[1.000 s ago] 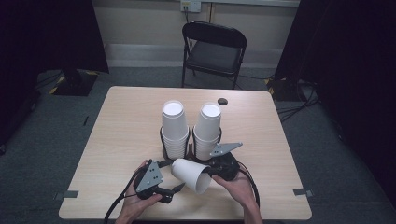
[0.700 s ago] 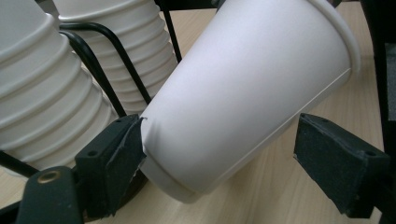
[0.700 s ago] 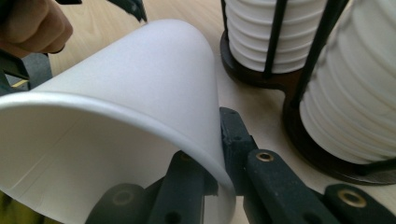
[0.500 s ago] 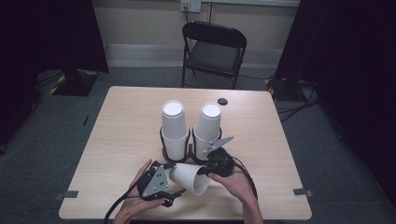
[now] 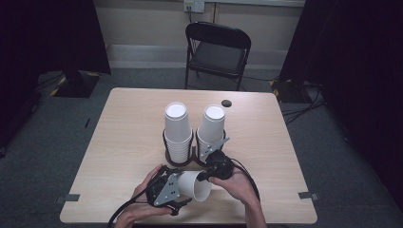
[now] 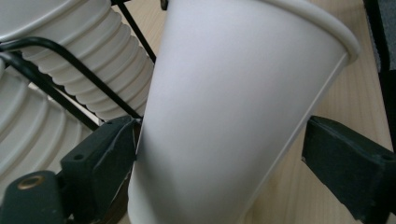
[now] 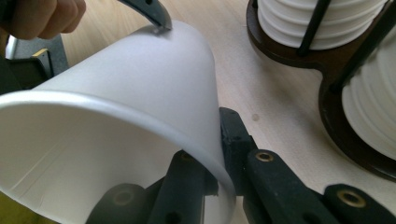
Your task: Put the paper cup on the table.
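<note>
Cup (image 5: 195, 184): light, thin, crushable. Right gripper (image 5: 209, 175) pinches its rim; left gripper (image 5: 178, 190) fingers spread around its body.

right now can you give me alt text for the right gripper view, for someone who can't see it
A white paper cup lies on its side, its rim pinched by the right gripper, one jaw inside the mouth and one outside. The left gripper touches its far end. Beside it on the pale wooden table, a dark holder carries stacked white cups.
</note>
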{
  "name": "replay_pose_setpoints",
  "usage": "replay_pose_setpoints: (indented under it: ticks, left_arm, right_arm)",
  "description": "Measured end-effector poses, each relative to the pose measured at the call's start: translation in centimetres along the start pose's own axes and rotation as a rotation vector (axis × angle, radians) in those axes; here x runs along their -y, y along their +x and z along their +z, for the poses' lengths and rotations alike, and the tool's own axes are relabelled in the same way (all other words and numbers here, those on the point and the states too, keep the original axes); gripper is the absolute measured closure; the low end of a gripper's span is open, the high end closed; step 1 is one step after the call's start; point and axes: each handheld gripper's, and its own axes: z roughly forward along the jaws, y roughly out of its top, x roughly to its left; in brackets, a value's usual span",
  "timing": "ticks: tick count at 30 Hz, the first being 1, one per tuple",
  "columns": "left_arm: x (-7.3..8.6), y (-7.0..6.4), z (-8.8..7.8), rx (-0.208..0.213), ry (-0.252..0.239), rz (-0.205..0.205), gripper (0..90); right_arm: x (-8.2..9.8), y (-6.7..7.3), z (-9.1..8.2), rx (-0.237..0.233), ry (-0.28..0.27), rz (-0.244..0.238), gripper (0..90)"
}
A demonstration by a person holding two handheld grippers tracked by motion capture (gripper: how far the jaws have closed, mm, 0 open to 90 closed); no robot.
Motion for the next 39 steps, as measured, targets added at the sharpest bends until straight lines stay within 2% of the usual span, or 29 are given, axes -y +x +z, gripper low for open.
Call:
replay_pose_setpoints:
  ticks: [2, 3, 4, 8, 9, 10, 11, 14, 15, 18, 21, 23, 29, 33, 39]
  left_arm:
    - [-0.2, -0.1, 0.2, 0.01, -0.011, -0.008, 5.7]
    - [-0.3, 0.0, 0.3, 0.011, 0.004, -0.001, 5.7]
    - [-0.5, -0.1, 0.6, 0.02, -0.007, -0.012, 3.5]
    - [-0.9, -0.4, 0.8, 0.004, 0.007, 0.003, 1.8]
    - [-0.9, -0.4, 0.9, 0.001, 0.001, -0.004, 0.9]
    - [-0.9, -0.4, 1.0, 0.007, -0.019, -0.027, 0.9]
    - [-1.0, -0.4, 1.0, 0.016, -0.017, -0.057, 0.0]
    - [-1.2, -0.6, 1.3, 0.025, -0.027, -0.044, 0.6]
    - [-1.3, -0.7, 1.5, 0.023, -0.025, -0.028, 2.4]
    - [-1.6, -0.8, 1.6, 0.034, -0.061, -0.036, 3.7]
    - [-1.6, -1.0, 1.8, 0.019, -0.047, -0.023, 5.0]
    - [-1.6, -1.0, 1.9, 0.004, -0.054, -0.021, 7.4]
    - [-1.7, -1.2, 2.0, -0.027, -0.045, -0.006, 7.4]
    - [-1.5, -1.2, 2.0, -0.031, -0.055, -0.014, 7.7]
    - [-1.4, -0.9, 2.0, -0.042, -0.082, -0.074, 9.3]
  right_arm:
    - [-0.1, 0.1, 0.1, -0.013, 0.004, -0.005, 87.4]
    - [-0.1, 0.1, 0.1, -0.013, 0.004, -0.005, 87.4]
    - [-0.3, 0.3, 0.2, -0.013, 0.004, -0.002, 87.4]
    - [-0.6, 0.5, 0.2, -0.021, 0.005, -0.005, 87.4]
    - [-0.7, 0.6, 0.3, -0.024, 0.012, 0.006, 87.3]
    - [-0.7, 0.6, 0.3, -0.024, 0.012, 0.006, 87.3]
    - [-0.8, 0.6, 0.4, -0.03, 0.009, 0.008, 87.3]
    - [-0.8, 0.6, 0.5, -0.046, 0.018, 0.025, 87.3]
    - [-0.8, 0.6, 0.6, -0.054, 0.022, 0.031, 87.4]
    - [-0.7, 0.7, 0.9, -0.043, 0.04, 0.035, 88.2]
    - [-0.5, 0.6, 1.1, -0.054, 0.034, 0.049, 88.3]
    - [-0.4, 0.4, 1.1, -0.054, 0.025, 0.069, 88.7]
    - [-0.3, 0.4, 1.2, -0.076, 0.006, 0.092, 88.6]
    - [-0.5, 0.5, 1.3, -0.077, -0.001, 0.097, 88.5]
    - [-0.3, 0.3, 1.1, -0.077, -0.033, 0.122, 86.8]
